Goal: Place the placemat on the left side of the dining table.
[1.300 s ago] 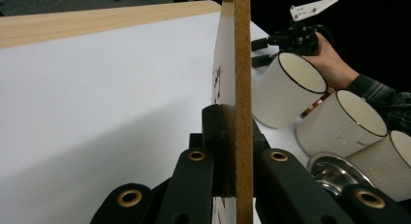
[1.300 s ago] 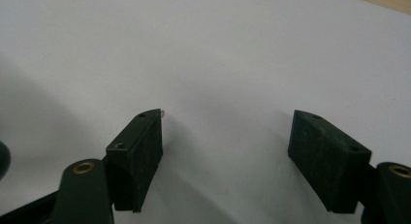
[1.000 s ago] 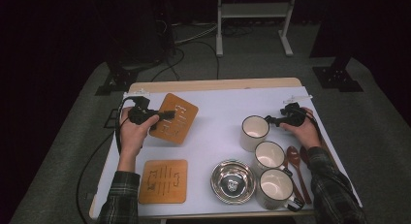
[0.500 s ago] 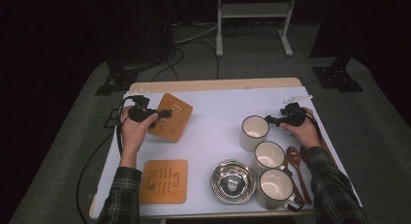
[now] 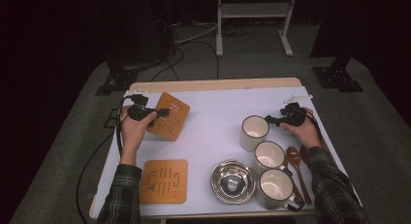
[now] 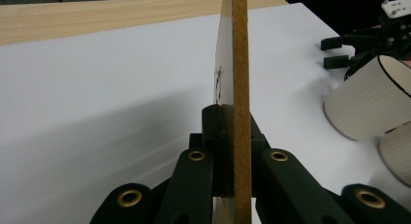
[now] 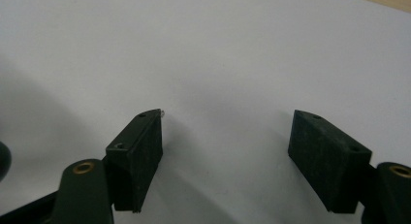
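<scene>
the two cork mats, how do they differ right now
The far mat is clamped by the left gripper and sits turned at an angle; the near mat lies flat and square to the table edge, untouched. Both are brown squares with dark line markings.

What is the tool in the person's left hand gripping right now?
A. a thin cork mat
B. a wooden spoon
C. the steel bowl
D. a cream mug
A: in the left gripper view the left tool has its jaws shut on the edge of the cork mat, and the high view shows that mat at the left hand, away from the mugs, spoons and bowl.
</scene>
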{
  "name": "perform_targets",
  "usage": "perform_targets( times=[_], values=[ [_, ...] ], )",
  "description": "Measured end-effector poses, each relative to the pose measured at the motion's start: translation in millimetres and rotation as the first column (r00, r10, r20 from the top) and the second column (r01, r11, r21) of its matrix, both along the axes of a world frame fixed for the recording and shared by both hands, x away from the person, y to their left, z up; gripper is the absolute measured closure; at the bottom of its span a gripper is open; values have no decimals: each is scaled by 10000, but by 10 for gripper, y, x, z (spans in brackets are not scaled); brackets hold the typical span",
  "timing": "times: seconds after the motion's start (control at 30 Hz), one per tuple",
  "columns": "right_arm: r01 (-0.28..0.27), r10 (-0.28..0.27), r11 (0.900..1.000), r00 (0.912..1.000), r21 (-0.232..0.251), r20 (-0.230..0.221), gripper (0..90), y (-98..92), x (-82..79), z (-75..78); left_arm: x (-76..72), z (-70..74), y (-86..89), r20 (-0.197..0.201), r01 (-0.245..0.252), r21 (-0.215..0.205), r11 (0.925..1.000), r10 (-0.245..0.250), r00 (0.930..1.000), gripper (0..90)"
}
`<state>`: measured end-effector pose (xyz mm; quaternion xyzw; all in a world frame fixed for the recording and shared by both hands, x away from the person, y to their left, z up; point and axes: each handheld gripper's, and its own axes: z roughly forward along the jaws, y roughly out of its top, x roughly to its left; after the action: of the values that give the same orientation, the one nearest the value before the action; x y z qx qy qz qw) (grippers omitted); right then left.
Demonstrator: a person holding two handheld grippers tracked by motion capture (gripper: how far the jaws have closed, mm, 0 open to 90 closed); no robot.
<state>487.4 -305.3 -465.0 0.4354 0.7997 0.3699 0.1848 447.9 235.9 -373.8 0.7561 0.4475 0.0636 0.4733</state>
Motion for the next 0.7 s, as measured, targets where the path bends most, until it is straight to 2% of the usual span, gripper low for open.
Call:
perform_targets(
  times=[0.23,0.43,0.6,0.7],
  values=[
    [-6,6,10000,10000,-23,4,265,1,0,0,97,31,-29,-445,-176,420,9990,195,9988,851],
    [-6,6,10000,10000,-31,3,265,1,0,1,157,32,-47,-609,-389,648,9971,429,9972,841],
    [-17,17,10000,10000,-25,10,265,0,2,-1,209,31,-34,-887,-541,787,9954,610,9942,833],
    [-20,20,10000,10000,-22,7,265,-1,2,0,254,28,-29,-1161,-745,900,9932,847,9896,826]
  ],
)
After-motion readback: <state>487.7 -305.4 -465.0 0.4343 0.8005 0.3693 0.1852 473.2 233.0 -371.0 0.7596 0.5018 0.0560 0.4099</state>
